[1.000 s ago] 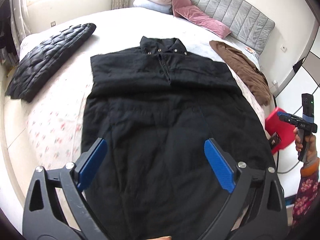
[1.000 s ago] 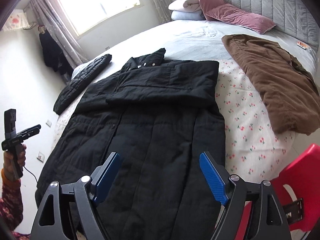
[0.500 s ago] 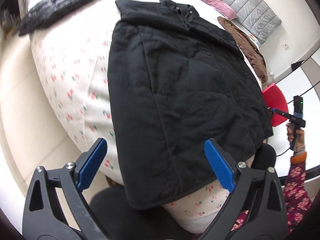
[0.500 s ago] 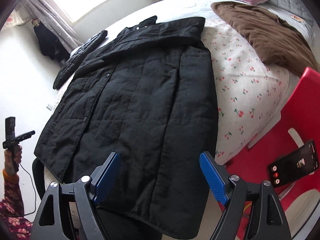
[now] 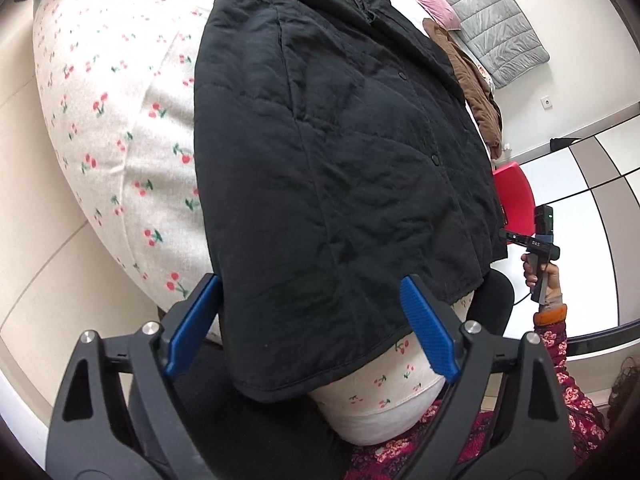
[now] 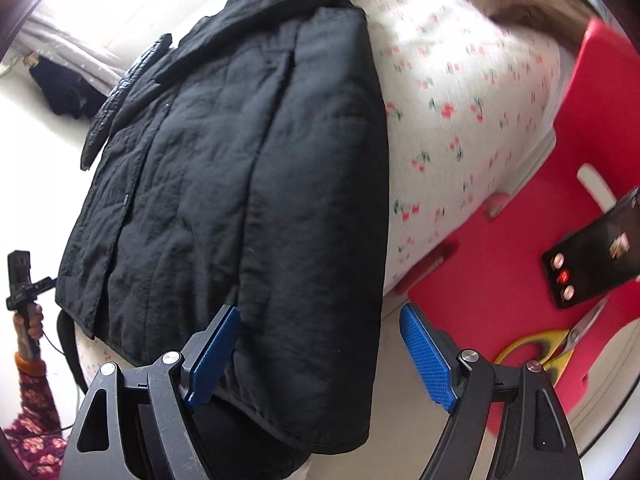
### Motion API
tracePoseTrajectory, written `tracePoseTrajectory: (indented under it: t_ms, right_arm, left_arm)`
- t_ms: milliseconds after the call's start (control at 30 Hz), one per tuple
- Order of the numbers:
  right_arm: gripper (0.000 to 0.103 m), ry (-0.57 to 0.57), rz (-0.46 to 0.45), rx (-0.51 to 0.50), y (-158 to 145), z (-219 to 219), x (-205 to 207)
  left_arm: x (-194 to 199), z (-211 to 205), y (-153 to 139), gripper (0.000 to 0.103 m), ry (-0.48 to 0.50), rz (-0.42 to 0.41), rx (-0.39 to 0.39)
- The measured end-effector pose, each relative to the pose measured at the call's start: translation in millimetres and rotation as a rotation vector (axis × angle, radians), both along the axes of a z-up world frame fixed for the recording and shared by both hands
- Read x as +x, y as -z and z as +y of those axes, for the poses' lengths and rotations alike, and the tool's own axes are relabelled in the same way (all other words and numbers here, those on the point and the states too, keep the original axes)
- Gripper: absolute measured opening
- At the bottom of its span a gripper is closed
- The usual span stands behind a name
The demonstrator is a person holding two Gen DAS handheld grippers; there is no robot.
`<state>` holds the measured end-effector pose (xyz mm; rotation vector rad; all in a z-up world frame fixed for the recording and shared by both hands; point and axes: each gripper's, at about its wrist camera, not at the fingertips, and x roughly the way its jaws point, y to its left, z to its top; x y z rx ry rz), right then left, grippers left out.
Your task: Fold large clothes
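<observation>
A large black quilted coat (image 5: 340,140) lies flat on the bed, sleeves folded in, its hem hanging over the bed's foot edge. It also shows in the right wrist view (image 6: 248,184). My left gripper (image 5: 310,326) is open, its blue pads straddling the coat's left hem corner. My right gripper (image 6: 320,354) is open, with the coat's right hem corner between its blue pads. Neither pad presses the cloth.
The bed has a white cherry-print sheet (image 5: 120,128). A brown garment (image 5: 476,92) lies at the far right. A red stool (image 6: 552,208) beside the bed carries a phone (image 6: 592,256) and yellow scissors (image 6: 540,344). Another black jacket (image 6: 124,92) lies at the bed's far left.
Both grippers have dropped and moved in from above the coat to its hem corners at the bed's foot edge. Both stay open.
</observation>
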<state>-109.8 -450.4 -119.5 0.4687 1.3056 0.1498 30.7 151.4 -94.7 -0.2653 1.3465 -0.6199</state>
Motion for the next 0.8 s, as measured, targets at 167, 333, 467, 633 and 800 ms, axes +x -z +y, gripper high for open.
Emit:
tracePoseTrajectory:
  t_ms: [167,333,467,633,800]
  right_arm:
    - [0.083,-0.019,0.030,0.029,7,6,-4]
    - [0.047,-0.026,0.066,0.020,2,16,-11]
    - [0.013,-0.034,-0.008,0.058,-23,26,-12]
    - [0.009,-0.034,-0.124,0.033,-64,40,-10]
    - [0.008,-0.023,-0.267,0.020,-119,47,9]
  left_arm:
    - [-8,-2,7,0.072,0.032,0.015,0.054]
    - [-14,2,0,0.045,0.011,-0.013,0.033]
    - [-15,10,-13,0.015,-0.056,-0.069,-0.013]
    - [-10,9,-39,0.009,-0.120,-0.174,-0.101]
    - [8,0,-78,0.008,-0.145,-0.290,-0.155]
